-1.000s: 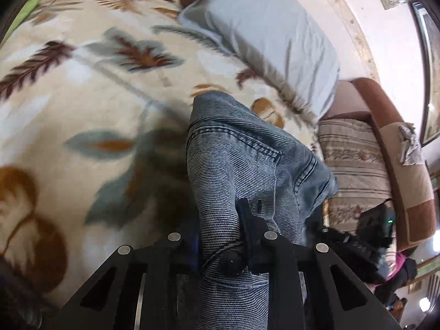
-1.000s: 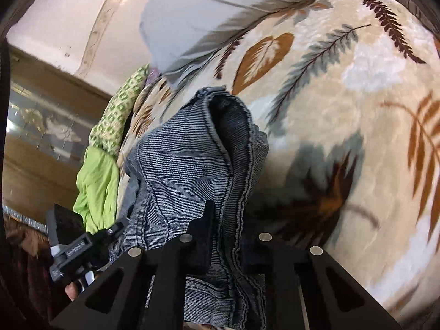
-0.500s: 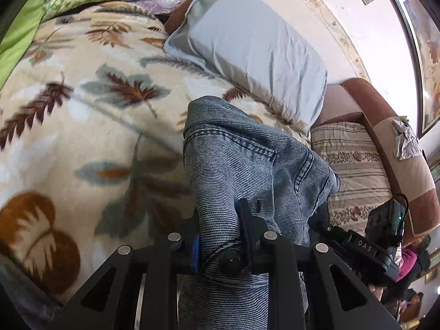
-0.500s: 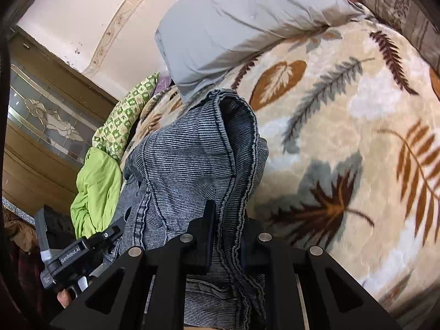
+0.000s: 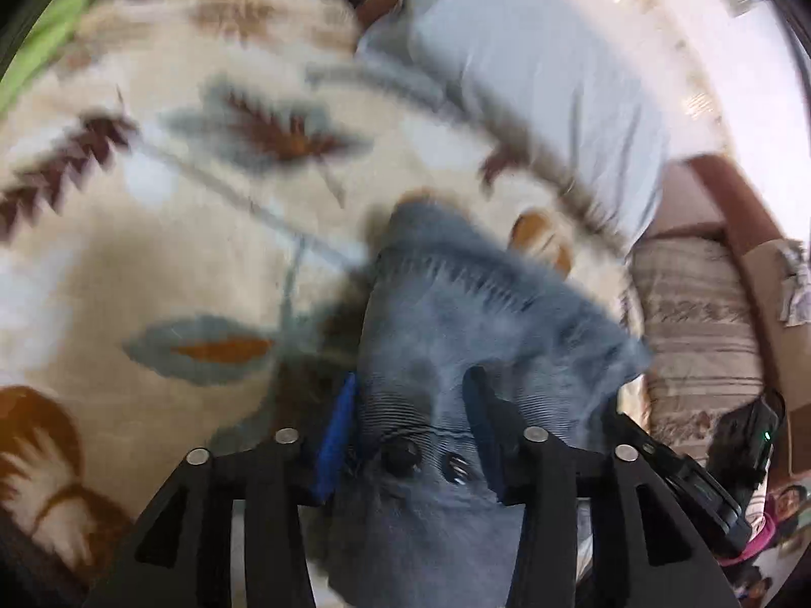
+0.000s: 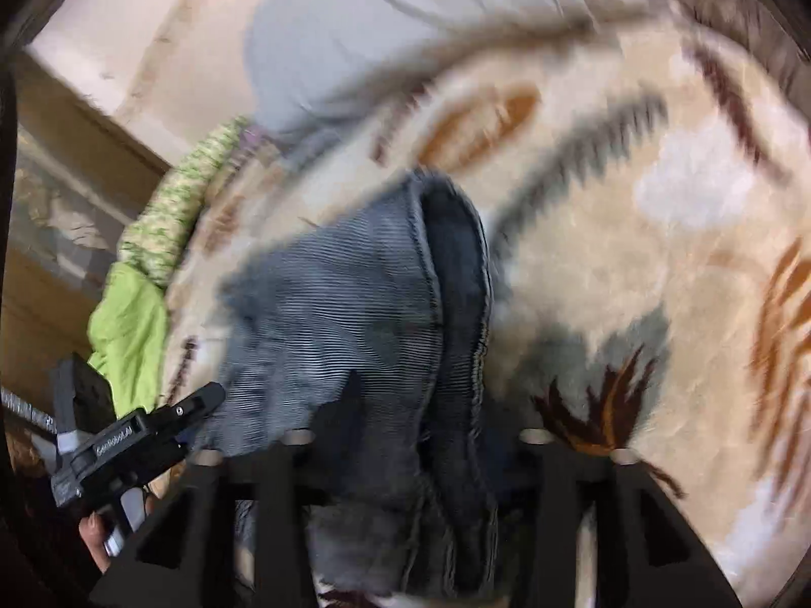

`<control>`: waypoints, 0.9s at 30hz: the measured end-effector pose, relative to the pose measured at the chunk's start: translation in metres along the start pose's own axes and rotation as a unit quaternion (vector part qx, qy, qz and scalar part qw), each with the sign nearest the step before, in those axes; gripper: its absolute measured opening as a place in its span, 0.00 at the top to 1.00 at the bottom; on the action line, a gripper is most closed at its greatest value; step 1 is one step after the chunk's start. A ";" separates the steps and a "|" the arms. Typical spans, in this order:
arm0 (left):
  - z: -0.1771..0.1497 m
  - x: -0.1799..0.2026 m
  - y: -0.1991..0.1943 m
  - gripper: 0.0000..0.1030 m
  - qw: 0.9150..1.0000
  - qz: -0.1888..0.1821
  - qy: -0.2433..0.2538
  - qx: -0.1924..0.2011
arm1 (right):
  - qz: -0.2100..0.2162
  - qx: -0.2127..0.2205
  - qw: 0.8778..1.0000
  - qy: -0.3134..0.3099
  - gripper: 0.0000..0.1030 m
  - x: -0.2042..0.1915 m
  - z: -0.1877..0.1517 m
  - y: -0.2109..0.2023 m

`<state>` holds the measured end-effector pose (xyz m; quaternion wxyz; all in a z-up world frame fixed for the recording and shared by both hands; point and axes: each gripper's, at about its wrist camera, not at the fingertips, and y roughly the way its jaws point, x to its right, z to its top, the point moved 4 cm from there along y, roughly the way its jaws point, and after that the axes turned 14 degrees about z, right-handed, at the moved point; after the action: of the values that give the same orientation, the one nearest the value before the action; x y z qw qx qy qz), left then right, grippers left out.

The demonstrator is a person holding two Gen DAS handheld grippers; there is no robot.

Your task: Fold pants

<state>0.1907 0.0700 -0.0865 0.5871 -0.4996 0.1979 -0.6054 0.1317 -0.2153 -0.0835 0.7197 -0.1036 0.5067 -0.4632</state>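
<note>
Between your left gripper's jaws the pants run straight ahead, their long axis pointing away from you across the leaf-patterned blanket toward the grey pillow. The jaws stand apart and have just been opening; denim lies between them, but the pads no longer pinch it. Your right gripper shows the same: jaws spread and just been opening, with the thick seamed edge of the folded pants between them, unpressed. Both hands sit at the near end of the fold, the right on its blanket side, the left toward the green cloth. A second ago both grippers were clamped tight on the denim; now the bundle rests released on the blanket, and both views are blurred.
</note>
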 end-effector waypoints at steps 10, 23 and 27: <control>-0.048 0.002 -0.013 0.66 0.998 0.027 0.049 -0.015 | 0.036 -0.037 0.998 0.047 0.58 -0.004 -0.044 -0.006; -0.051 0.011 -0.015 0.67 0.995 0.058 0.085 0.004 | 0.014 -0.008 0.999 0.035 0.91 -0.016 -0.045 -0.038; -0.057 0.022 -0.014 0.65 0.987 0.093 0.129 0.018 | -0.047 -0.066 0.996 0.035 0.91 0.005 -0.063 -0.002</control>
<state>0.1404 0.0330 -0.0909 0.6192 -0.3856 0.3064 -0.6115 0.0791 -0.2002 -0.1153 0.6706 -0.1581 0.5556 -0.4653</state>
